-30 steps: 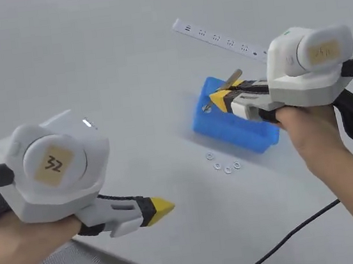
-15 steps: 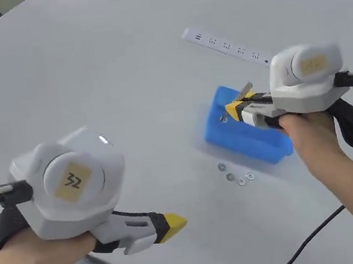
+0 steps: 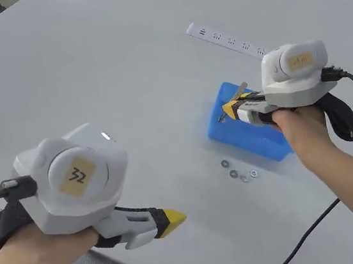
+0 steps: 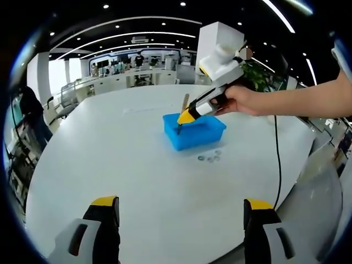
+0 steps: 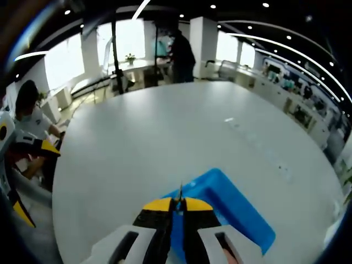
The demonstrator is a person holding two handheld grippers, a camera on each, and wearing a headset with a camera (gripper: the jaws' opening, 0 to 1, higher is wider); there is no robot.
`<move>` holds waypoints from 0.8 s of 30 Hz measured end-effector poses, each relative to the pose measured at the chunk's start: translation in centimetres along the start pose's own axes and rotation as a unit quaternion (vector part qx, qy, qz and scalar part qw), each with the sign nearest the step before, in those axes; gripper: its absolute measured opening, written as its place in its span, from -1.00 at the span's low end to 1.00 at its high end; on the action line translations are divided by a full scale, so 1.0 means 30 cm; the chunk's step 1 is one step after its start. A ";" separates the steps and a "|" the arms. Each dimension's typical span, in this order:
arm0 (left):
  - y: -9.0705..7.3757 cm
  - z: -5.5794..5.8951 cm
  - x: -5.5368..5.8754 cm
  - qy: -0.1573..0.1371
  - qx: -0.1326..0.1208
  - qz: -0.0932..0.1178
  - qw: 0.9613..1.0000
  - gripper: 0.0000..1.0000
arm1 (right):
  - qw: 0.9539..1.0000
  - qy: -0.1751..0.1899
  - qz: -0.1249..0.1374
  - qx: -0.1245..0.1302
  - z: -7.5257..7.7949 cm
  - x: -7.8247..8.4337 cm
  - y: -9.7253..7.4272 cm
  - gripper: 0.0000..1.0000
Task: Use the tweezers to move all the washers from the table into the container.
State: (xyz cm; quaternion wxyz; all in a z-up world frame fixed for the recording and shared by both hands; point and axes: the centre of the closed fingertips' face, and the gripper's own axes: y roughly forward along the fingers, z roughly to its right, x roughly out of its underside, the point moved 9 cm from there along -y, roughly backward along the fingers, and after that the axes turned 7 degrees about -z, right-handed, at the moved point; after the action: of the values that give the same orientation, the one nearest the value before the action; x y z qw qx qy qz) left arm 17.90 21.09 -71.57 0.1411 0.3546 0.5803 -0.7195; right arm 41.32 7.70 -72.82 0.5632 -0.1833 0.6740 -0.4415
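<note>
Now the right gripper (image 3: 228, 109) is squeezing the tweezers (image 3: 240, 90) over the container (image 3: 245, 138). The washers (image 3: 239, 172) are lying on the table (image 3: 125, 80) at its 6 o'clock. The left gripper (image 4: 181, 204) is hanging with jaws apart.

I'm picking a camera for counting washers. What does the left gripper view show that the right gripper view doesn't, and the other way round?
Left gripper view: the washers lying on the table beside the container, and the right claw from outside, holding the tweezers over the container. Right gripper view: a close look along its shut jaws at the tweezers' thin tip, and the left claw, open, at the picture's left edge. Both: the blue container and the white table.
</note>
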 end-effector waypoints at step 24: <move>0.003 -0.008 -0.001 0.005 -0.002 -0.006 1.000 0.86 | 0.999 -0.020 -0.034 0.000 0.001 0.026 0.062 -0.95</move>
State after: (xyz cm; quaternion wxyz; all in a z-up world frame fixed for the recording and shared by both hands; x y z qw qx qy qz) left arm 18.05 21.28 -71.64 0.1342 0.3542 0.5843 -0.7177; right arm 41.60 8.12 -74.78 0.5616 -0.2145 0.6559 -0.4566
